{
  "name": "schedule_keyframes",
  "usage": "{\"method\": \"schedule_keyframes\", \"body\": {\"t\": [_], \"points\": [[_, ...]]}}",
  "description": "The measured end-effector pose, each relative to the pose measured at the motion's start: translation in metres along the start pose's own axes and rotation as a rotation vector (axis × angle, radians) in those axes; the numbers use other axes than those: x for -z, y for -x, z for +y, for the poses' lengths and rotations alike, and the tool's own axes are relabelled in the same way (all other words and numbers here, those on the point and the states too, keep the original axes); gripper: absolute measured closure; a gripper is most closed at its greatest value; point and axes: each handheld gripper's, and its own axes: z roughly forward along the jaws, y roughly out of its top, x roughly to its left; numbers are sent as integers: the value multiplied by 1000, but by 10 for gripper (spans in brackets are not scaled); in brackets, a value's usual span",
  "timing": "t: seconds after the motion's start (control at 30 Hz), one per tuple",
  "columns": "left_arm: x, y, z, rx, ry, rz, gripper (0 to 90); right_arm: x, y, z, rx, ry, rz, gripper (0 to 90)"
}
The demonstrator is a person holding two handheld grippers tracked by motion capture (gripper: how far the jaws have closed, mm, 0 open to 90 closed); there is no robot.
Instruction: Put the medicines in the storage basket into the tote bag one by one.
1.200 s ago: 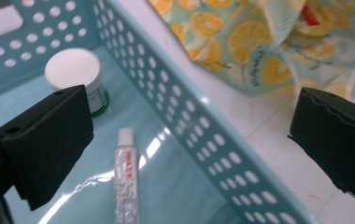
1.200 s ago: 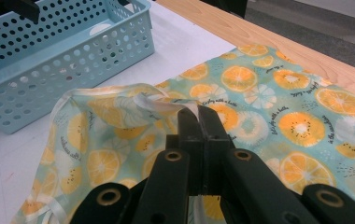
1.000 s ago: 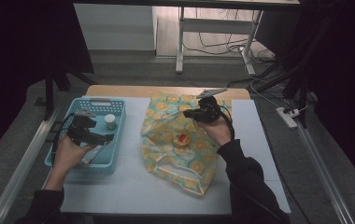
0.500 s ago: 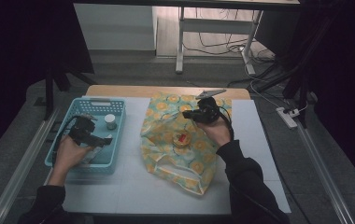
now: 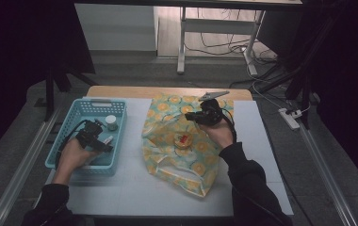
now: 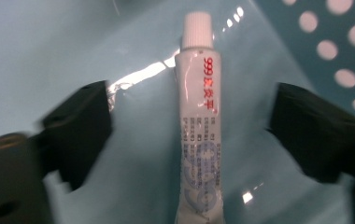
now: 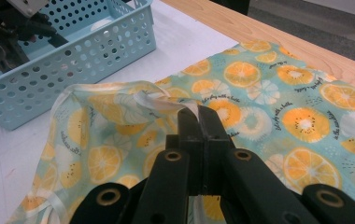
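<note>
In the basket (image 5: 90, 107): one tube (image 6: 199, 116), one jar (image 5: 111, 122).

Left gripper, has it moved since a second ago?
Yes. The left gripper has sunk into the blue basket, toward its near wall; its jaws have just been closing around the white tube, not yet touching.

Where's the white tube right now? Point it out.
The white tube lies on the floor of the blue basket at the table's left, seen in the left gripper view between the left tongs, which have just been closing without touching it.
</note>
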Motion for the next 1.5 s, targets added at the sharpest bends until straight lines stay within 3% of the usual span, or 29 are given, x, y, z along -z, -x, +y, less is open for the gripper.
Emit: {"method": "schedule_keyframes", "body": {"t": [0.1, 0.4, 0.67, 0.83, 1.17, 1.5], "points": [[2, -1, 0, 4, 10, -29, 361, 0, 1, -1, -1, 0, 0, 900], [5, -2, 0, 40, 13, -46, 718, 1, 1, -2, -2, 1, -2, 900], [6, -5, 1, 119, -4, -70, 733, 2, 1, -1, -2, 2, -3, 900], [6, -5, 2, 136, -10, -57, 735, 2, 2, -1, -2, 5, -5, 900], [23, -12, 1, 164, 78, -68, 735, 3, 2, 0, 0, 6, -8, 900], [46, -12, 1, 134, 157, -79, 736, 3, 2, 0, -2, 6, -8, 900]]}}
